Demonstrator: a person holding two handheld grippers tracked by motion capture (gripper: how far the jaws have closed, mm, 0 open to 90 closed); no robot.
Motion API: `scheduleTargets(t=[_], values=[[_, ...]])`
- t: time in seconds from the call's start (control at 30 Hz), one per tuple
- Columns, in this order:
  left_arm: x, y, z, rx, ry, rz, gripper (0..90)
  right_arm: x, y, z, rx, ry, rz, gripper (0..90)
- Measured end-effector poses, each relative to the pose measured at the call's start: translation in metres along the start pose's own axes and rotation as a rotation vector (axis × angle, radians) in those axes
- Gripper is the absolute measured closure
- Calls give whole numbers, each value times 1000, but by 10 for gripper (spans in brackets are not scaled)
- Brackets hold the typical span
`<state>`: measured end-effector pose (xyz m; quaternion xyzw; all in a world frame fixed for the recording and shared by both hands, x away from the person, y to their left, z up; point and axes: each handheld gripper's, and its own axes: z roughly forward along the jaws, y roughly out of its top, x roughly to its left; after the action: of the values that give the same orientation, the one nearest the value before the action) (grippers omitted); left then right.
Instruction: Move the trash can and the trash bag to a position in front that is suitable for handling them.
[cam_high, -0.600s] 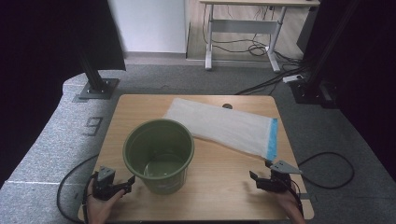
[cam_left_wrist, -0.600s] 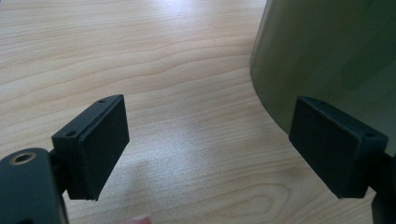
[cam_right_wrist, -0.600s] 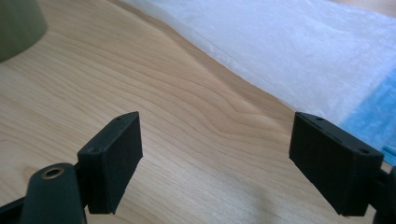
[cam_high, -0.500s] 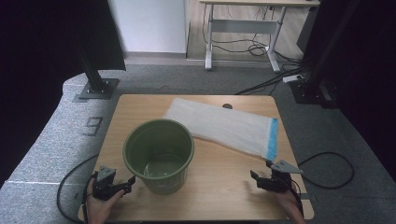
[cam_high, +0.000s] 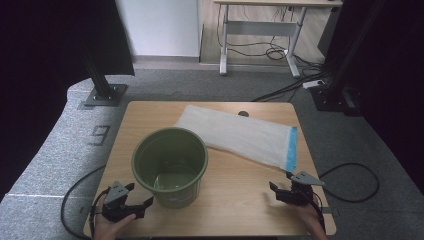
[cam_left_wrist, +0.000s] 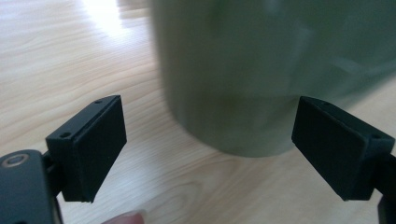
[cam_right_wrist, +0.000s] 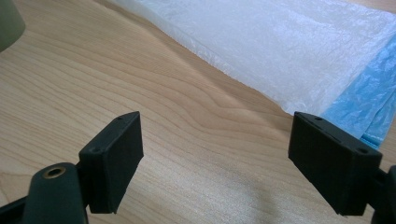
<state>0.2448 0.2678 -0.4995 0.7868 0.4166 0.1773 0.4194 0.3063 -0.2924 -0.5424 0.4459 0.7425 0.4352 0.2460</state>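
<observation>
- Standing upright near the front left of the wooden table (cam_high: 235, 200), the green bucket (cam_high: 170, 165) has its open mouth pointing up, so its long axis is vertical.
- The white plastic bag (cam_high: 235, 132) lies flat behind and to the right of the bucket; its long axis runs diagonally from the back of the table toward the right edge, and its blue end (cam_high: 291, 148) points to the right front.
- The left gripper view shows the bucket (cam_left_wrist: 261, 70) blurred and cut off at the top, so only its lower wall can be made out.
- The bag is cut off at the top and right of the right gripper view (cam_right_wrist: 289, 51).
- The left gripper (cam_high: 131, 204) has its 2 jaws spread wide with nothing between them; the bucket stands just ahead of them, not touching.
- The right gripper (cam_high: 287, 192) also has its jaws wide apart and holds nothing; the blue end of the bag lies near, just beyond the jaws.
- Both grippers sit low at the front edge of the table, well apart from each other.
</observation>
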Motion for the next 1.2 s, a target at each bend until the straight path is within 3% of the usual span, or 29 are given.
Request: scheduleTargets(t=[0.03, 0.07, 0.2, 0.27, 0.6, 0.9, 1.2], values=[[0, 0, 0, 0, 0, 0, 81, 0, 0, 0, 0, 0, 0, 175], [-7, 3, 4, 10, -23, 50, 78, 0, -1, 1, 4, -1, 0, 177], [-17, 9, 13, 20, -72, 91, 67, -1, -1, 4, 20, -2, -7, 179], [-20, 12, 18, 36, -57, 110, 43, -1, -1, 4, 21, 0, -9, 179], [-19, 23, 35, 24, -101, 110, 51, 5, -3, 6, 28, 29, -36, 181], [-22, 42, 61, 22, -132, 134, 61, 4, -8, -4, 16, 27, -14, 181], [-29, 60, 79, 12, -130, 153, 63, 7, -8, -5, 19, 21, -16, 180]])
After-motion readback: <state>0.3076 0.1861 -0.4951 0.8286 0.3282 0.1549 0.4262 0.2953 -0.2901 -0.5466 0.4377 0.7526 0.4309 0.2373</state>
